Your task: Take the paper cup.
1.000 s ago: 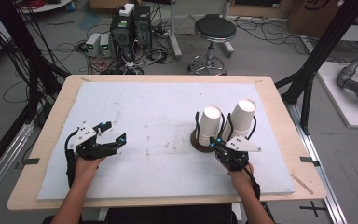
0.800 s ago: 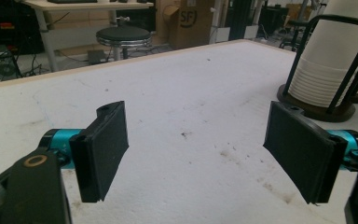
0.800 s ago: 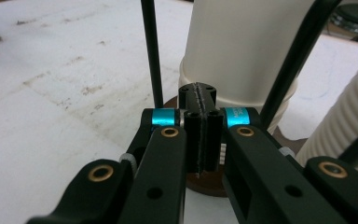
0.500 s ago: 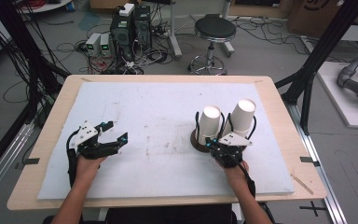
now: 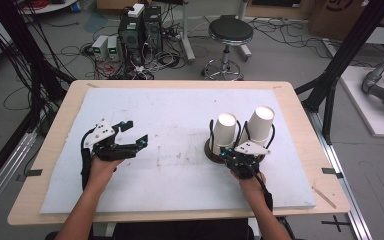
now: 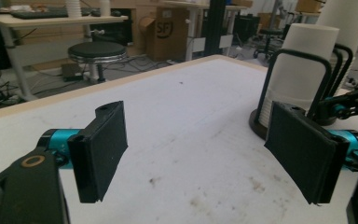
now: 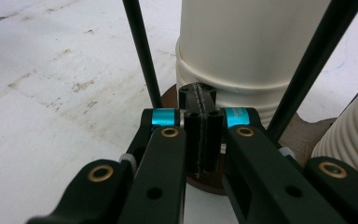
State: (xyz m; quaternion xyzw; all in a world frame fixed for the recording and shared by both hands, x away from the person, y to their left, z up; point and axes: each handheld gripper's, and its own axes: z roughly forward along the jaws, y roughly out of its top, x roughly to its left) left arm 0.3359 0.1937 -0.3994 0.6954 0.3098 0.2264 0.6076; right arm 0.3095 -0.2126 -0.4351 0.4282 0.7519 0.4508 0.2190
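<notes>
Your right hand-held gripper (image 5: 228, 153) is sitting with jaws pressed together on nothing, touching the cup rack's (image 5: 214, 151) brown base. Your left hand-held gripper (image 5: 133, 133) has just been opening wide, empty, hovering over the desk (image 5: 180, 107), well apart from the cups (image 5: 225, 132).

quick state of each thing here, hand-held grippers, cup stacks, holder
left hand-held gripper: open, jaws just been opening, nothing between them, above the table
right hand-held gripper: shut, nothing gripped, at the holder's base
left cup stack: upright in the holder, mouth down
right cup stack: in the holder, leaning right
cup holder: standing on the white mat
</notes>
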